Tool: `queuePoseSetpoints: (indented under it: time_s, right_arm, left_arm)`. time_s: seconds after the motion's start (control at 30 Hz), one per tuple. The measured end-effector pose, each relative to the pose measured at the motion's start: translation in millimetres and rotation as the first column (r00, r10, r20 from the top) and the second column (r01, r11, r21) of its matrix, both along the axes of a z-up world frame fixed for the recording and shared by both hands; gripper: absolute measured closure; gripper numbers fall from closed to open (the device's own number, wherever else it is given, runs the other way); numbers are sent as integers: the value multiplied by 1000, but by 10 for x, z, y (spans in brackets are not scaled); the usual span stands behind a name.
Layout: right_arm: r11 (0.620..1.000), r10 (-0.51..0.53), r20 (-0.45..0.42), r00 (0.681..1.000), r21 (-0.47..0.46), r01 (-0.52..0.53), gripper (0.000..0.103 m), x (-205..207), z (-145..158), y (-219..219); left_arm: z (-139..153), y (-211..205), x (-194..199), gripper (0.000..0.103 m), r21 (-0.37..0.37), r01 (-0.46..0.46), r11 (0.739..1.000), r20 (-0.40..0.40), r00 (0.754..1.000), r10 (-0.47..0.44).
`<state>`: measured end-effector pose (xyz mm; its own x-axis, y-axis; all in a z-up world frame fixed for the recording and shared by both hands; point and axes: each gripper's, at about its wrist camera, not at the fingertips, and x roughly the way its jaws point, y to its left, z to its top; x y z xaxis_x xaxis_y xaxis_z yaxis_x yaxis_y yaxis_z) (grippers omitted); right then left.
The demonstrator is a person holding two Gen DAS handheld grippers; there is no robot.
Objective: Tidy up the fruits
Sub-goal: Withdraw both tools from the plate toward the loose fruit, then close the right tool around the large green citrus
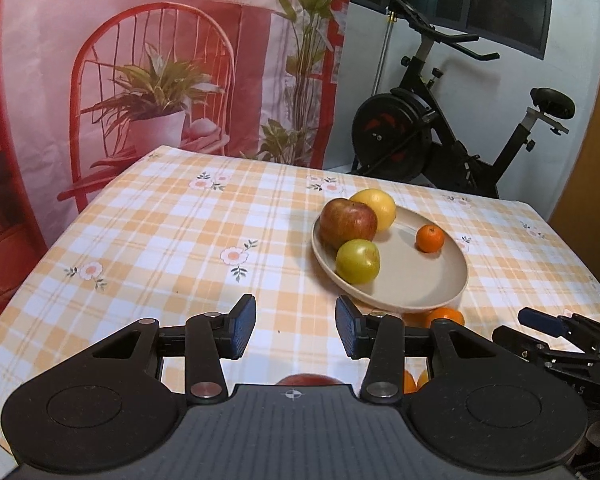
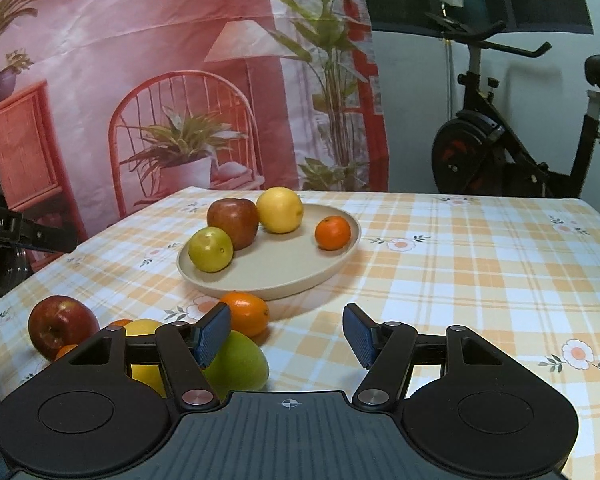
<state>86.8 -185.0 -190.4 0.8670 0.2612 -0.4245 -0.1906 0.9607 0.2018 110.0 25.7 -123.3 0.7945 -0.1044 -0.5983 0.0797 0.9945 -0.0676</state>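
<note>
on the counter (image 2: 480, 264), a beige plate (image 2: 342, 258) sits toward the far middle, carrying a red apple (image 2: 236, 220), a green apple (image 2: 211, 249), a lemon (image 2: 280, 210) and a mandarin (image 2: 333, 233); fruit not yet plated lies nearer: an orange (image 2: 246, 312) just beside the plate's near rim, a mango (image 2: 240, 364), a second apple (image 2: 60, 326), and something yellow with small orange pieces, largely hidden behind the right hand-held gripper (image 2: 286, 334); that gripper's jaws stand apart and empty, its left finger just over the mango; the left hand-held gripper (image 1: 296, 326) is likewise apart and empty, hovering short of the plate; judgement: the task is partway through, some fruit gathered, several pieces outstanding, and the step in hand is choosing the next one; the next move likely calls for lowering onto the mango or orange and closing gently, since round fruit may roll; open room: the plate's middle and near side are free; the counter's right half is bare; the loose fruit lies near the near-left edge, so a nudge could send it off.
</note>
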Motion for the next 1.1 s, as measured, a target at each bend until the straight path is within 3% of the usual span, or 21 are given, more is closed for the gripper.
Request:
queuePoseSetpoints:
  time_s: [0.6,0.87,1.1]
  right_arm:
    - [995,90,17,996,-37,-90,44,-123,34,159]
    - [990,137,-52,989,-20,-138,51,-61,-21,182]
    - [988,153,-90,984,44,-149,51,14,-78,117]
  left_arm:
    - [-42,-87,-175,56,30,5,1000,9,1000,-5]
    - [-69,-76,-170,56,35,-2,999,-3,1000,3]
    - [-87,-92,-157,55,40,-5,999,-12,1000,5]
